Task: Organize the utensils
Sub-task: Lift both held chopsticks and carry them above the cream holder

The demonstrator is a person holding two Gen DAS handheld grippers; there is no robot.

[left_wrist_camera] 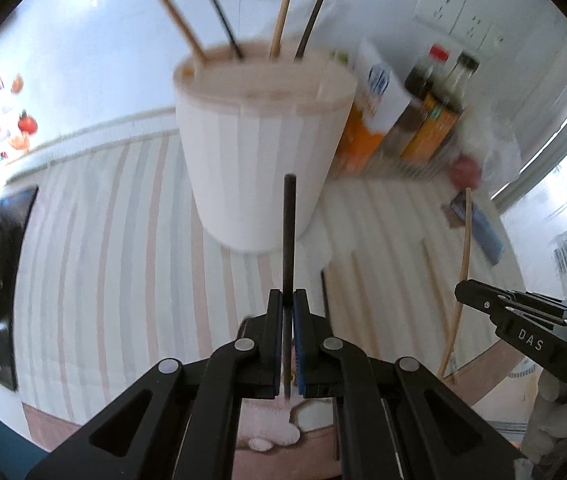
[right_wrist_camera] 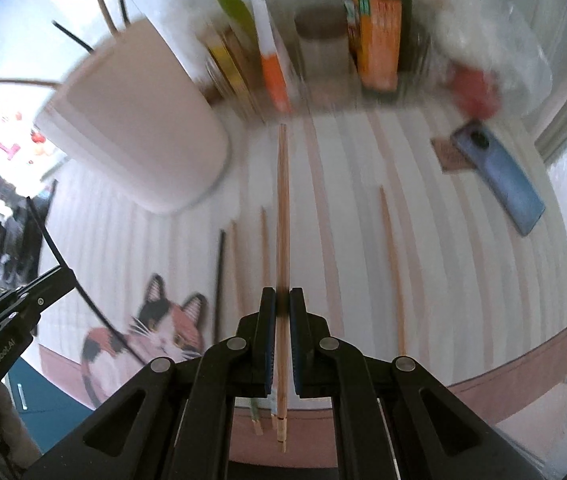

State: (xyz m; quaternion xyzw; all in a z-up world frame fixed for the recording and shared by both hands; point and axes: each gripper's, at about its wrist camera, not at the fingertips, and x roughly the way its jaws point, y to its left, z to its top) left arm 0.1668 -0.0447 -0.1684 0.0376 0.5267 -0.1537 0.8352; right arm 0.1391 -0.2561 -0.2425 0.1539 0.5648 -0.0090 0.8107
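My left gripper (left_wrist_camera: pixel 288 300) is shut on a black chopstick (left_wrist_camera: pixel 289 236) that points up toward the white utensil holder (left_wrist_camera: pixel 259 152). Several wooden and black chopsticks (left_wrist_camera: pixel 281 12) stand in that holder. My right gripper (right_wrist_camera: pixel 282 300) is shut on a wooden chopstick (right_wrist_camera: pixel 282 208) held above the striped tablecloth (right_wrist_camera: pixel 363 184). The holder (right_wrist_camera: pixel 135 128) sits to its upper left. On the cloth lie a black chopstick (right_wrist_camera: pixel 219 280) and loose wooden chopsticks (right_wrist_camera: pixel 393 268). The left gripper (right_wrist_camera: pixel 27 300) with its black chopstick shows at the left edge there; the right gripper (left_wrist_camera: pixel 483 300) shows at the right in the left wrist view.
Sauce bottles (left_wrist_camera: pixel 439 88), boxes (right_wrist_camera: pixel 377 40) and a carton (left_wrist_camera: pixel 379 92) line the back wall. A blue phone (right_wrist_camera: pixel 495 176) lies at the right on the cloth, near a red object (right_wrist_camera: pixel 475 88). A cat picture (right_wrist_camera: pixel 155 332) marks the cloth's front edge.
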